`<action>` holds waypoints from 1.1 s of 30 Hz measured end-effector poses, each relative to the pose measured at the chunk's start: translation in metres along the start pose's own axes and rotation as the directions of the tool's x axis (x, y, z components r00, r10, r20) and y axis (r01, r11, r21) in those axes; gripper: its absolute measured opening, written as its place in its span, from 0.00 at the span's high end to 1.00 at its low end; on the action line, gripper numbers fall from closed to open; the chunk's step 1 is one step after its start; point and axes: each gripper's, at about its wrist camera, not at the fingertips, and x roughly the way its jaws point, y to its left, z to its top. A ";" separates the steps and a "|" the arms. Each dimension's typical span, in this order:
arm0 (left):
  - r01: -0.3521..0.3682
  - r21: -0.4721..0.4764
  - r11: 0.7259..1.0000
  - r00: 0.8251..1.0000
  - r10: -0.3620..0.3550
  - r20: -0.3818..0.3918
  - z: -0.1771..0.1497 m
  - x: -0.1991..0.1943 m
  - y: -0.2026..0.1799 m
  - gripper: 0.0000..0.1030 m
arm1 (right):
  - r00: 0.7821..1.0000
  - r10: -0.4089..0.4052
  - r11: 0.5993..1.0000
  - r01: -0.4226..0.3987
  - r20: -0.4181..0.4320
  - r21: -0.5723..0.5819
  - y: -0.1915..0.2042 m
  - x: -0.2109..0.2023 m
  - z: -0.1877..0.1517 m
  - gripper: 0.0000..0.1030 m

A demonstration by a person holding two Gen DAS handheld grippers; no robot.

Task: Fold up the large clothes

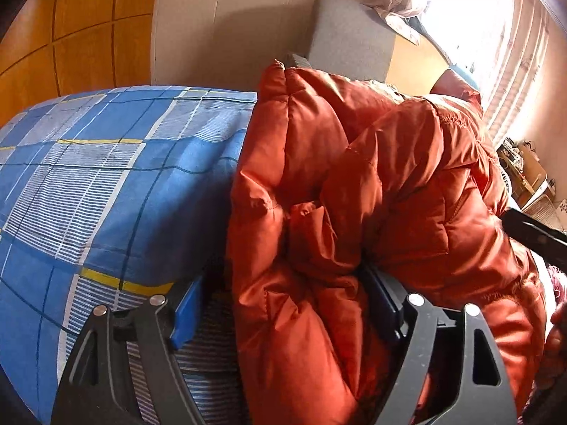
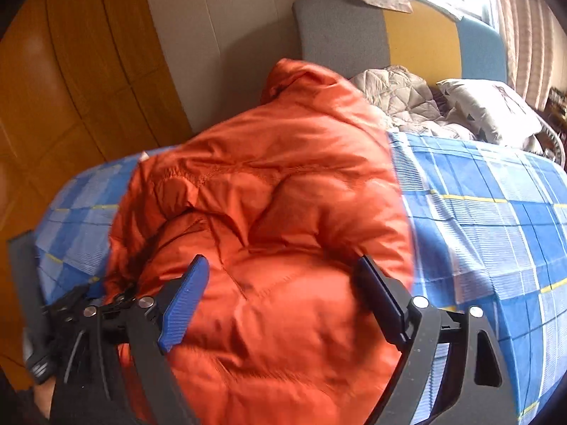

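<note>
**Both grippers spread over the folded jacket**

The left gripper [image 1: 283,304] stands spread, a thick roll of the orange jacket [image 1: 354,184] lying between its fingers; the pads do not seem to pinch it. The right gripper [image 2: 283,304] is spread wide just above the jacket's near bulge, holding nothing. The jacket lies bunched on the checked bed [image 2: 496,212], its long axis running away from the fingers toward the headboard [image 2: 340,32]. Both hands look about equally near. Only the right view shows the pillow [image 2: 489,106] and grey quilt [image 2: 397,95] beyond.
</note>
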 end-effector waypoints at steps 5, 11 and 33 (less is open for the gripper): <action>0.043 -0.017 0.999 0.999 -0.043 -0.002 0.000 0.002 0.007 0.23 | 0.997 0.072 0.988 -0.069 -0.020 0.140 -0.046 -0.011 -0.013 0.11; 0.074 -0.014 0.997 0.997 -0.074 -0.001 0.001 0.005 0.010 0.25 | 0.969 0.238 0.936 -0.209 -0.068 0.285 -0.080 0.009 -0.035 0.09; 0.383 -0.109 0.917 0.921 -0.371 0.116 0.013 -0.024 0.012 0.76 | 0.903 0.429 0.881 -0.419 0.002 0.220 -0.079 -0.006 -0.005 0.66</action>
